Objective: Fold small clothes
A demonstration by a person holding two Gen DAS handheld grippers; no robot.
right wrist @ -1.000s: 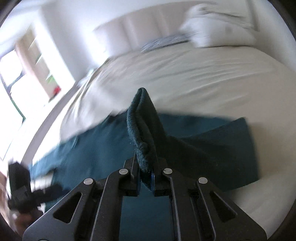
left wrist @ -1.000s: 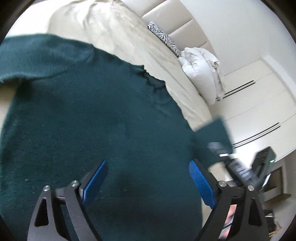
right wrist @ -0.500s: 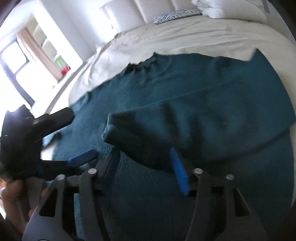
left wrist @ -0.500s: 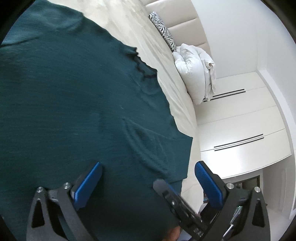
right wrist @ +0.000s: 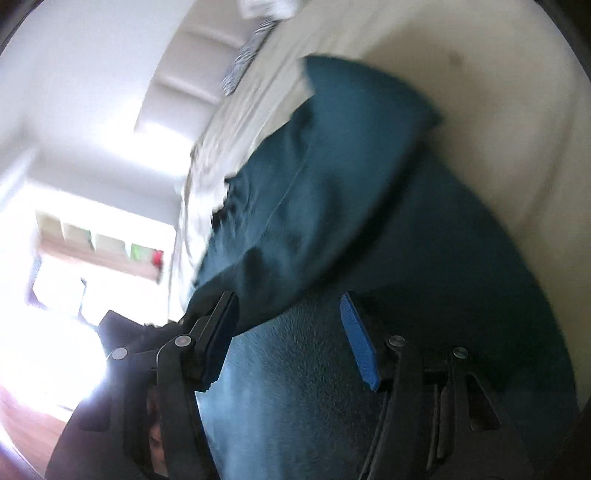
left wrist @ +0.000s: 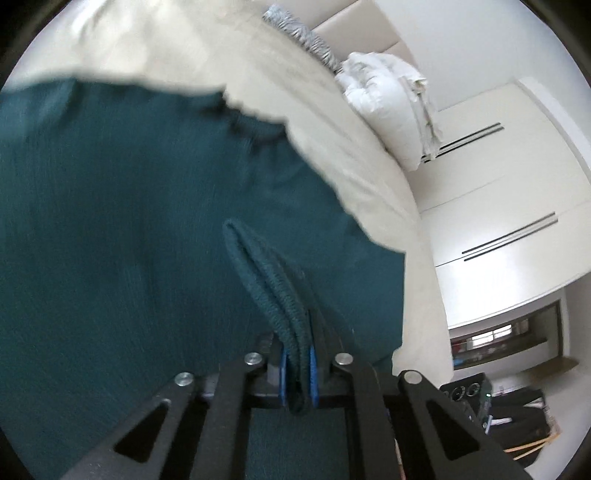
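A dark teal knit sweater [left wrist: 129,240] lies spread on a bed covered with a cream sheet [left wrist: 332,122], and it fills most of the left wrist view. Its wavy neckline edge runs close to bare sheet, and its right-hand edge ends just short of the side of the mattress, where the sheet drops away toward the floor. The left tool [left wrist: 297,380] has its blue pads pressed together on a raised ridge of the sweater's fabric, which stands up in a narrow fold running away from the tips. In the right wrist view the right tool [right wrist: 291,343] stands about half open, its jaws opening slightly, its blue pads apart over the knit; a thick folded flap of the sweater [right wrist: 332,177] reaches down between the fingers, but the pads are not pressing on it. Beyond the flap's far corner the sheet lies bare and wide. At the head of the bed stand a padded pale headboard [left wrist: 354,33], a zebra-striped pillow [left wrist: 299,33] and a bundled white duvet [left wrist: 391,99]. White wardrobe doors [left wrist: 491,206] with dark slot handles fill the wall beside the bed. On the other side a bright window [right wrist: 44,295] glares, with an open shelf [right wrist: 99,240] holding small green and red things, too blurred to name.
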